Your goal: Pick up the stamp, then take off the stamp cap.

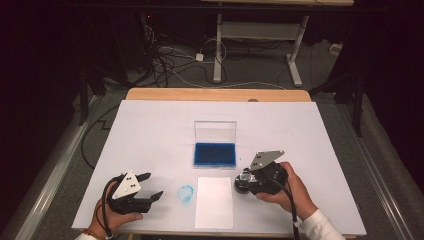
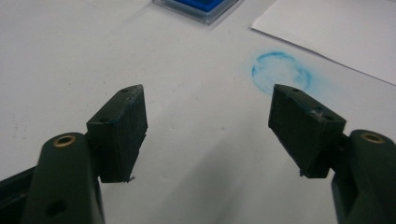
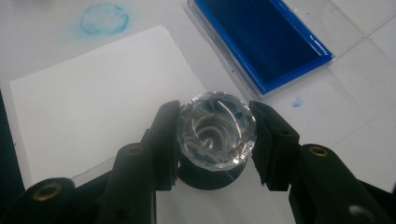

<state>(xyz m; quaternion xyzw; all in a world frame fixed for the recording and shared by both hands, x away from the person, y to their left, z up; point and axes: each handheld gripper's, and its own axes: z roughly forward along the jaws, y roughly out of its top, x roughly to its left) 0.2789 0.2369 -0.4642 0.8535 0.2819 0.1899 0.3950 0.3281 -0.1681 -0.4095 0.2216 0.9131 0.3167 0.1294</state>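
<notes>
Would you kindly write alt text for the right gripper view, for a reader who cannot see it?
The right gripper has its two black fingers shut on a clear faceted stamp, at the edge of a white sheet of paper. Beyond lies an open blue ink pad, with a faint blue ring mark on the table.

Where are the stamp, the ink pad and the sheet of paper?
stamp (image 3: 217, 129), right gripper view, its clear faceted top.
ink pad (image 1: 215, 154), high view, its blue inked face.
sheet of paper (image 1: 214, 202), high view, its middle.

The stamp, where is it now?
In the high view the stamp is right of centre, clamped in the right hand-held gripper at the paper's right edge, below the ink pad.
</notes>
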